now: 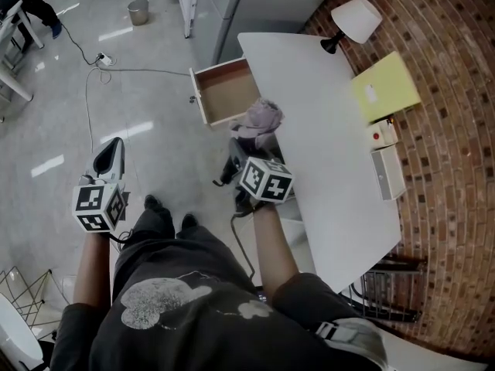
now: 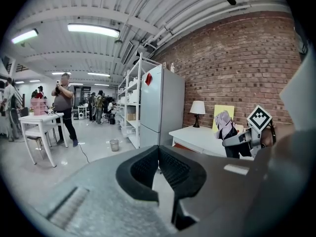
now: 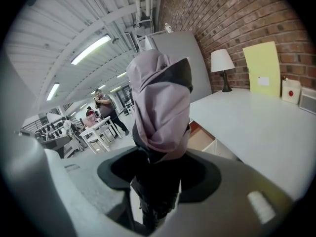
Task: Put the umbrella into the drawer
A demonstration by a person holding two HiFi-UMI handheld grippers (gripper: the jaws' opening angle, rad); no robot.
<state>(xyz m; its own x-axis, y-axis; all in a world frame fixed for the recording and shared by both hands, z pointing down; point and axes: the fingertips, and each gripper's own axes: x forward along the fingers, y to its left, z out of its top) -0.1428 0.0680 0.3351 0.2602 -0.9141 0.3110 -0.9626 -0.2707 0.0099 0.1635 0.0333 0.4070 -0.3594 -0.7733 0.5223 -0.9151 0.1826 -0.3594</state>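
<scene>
1. Firmly clamped, the right tongs (image 3: 158,177) grip the folded umbrella (image 3: 160,102) by its dark end, with the lilac end sticking out beyond the jaws.
2. The left tongs (image 2: 158,149) are together, empty and well off to the side.
3. Bring the umbrella over the open drawer (image 1: 228,95) at the bench (image 1: 325,145) edge, lay it lengthwise, and lower it inside before letting go.

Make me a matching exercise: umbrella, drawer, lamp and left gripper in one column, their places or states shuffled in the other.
1. umbrella
2. drawer
3. lamp
4. left gripper

A. pulled open
B. jaws together, nothing between them
C. clamped in the right gripper
D. standing on the white table

Pairs: 1-C, 2-A, 3-D, 4-B
</scene>
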